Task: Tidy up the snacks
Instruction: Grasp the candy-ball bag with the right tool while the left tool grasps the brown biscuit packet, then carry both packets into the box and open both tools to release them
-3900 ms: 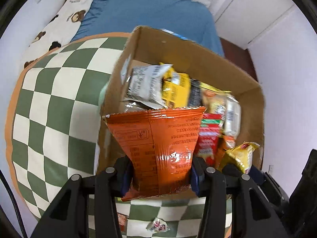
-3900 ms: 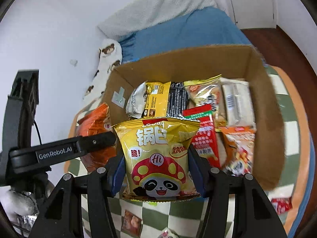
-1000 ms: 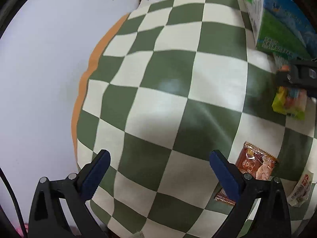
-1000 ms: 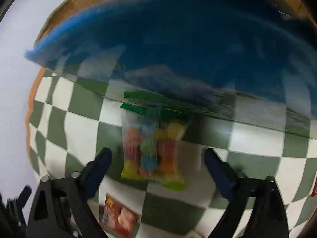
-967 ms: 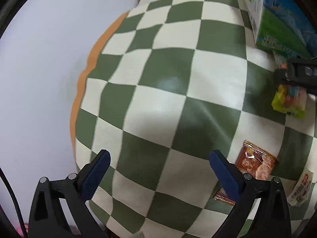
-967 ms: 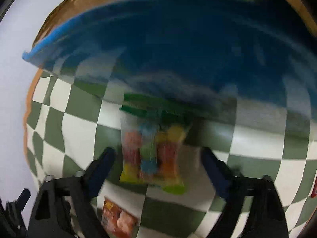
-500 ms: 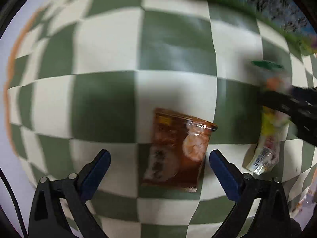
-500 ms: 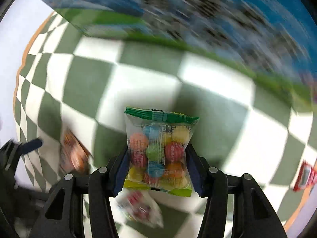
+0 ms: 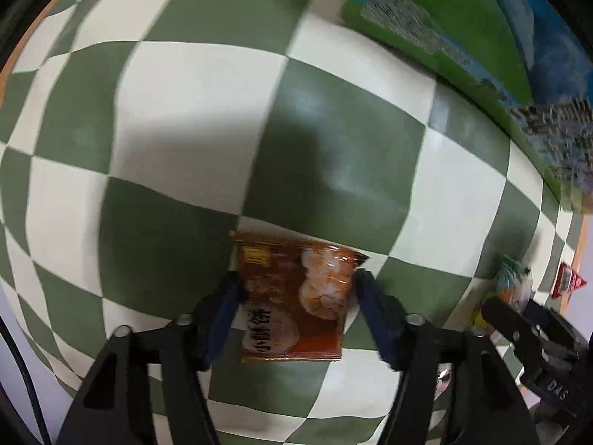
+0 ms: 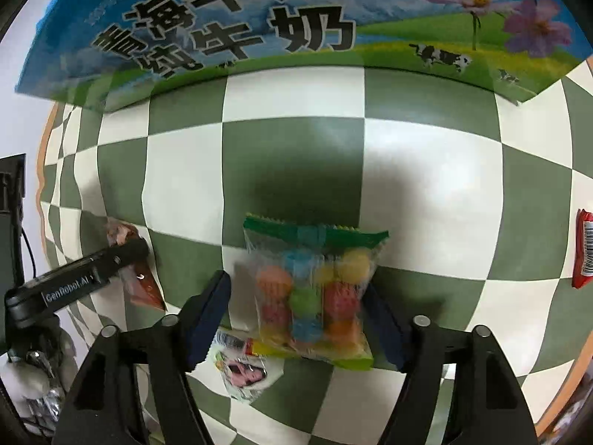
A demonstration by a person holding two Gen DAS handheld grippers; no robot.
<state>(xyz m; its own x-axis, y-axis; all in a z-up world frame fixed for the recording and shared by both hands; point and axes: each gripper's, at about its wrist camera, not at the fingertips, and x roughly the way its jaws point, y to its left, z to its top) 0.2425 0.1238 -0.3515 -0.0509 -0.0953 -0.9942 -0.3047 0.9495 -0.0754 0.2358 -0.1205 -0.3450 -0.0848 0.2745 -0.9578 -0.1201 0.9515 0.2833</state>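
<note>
Orange-brown snack packet sits flat on the checkered cloth, and your left gripper is closing in, blue pads touching both its edges. Further right, your right gripper has the clear candy bag between its pads, but the jaws are opening, with a gap at the left pad. Milk carton box stands at the far edge.

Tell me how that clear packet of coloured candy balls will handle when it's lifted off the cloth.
The candy packet is thin clear film around loose round sweets, so it will probably sag and shift. The film looks glossy, so it may slip between the right gripper, whose jaws are opening with a gap at the left pad. It seems light.
</note>
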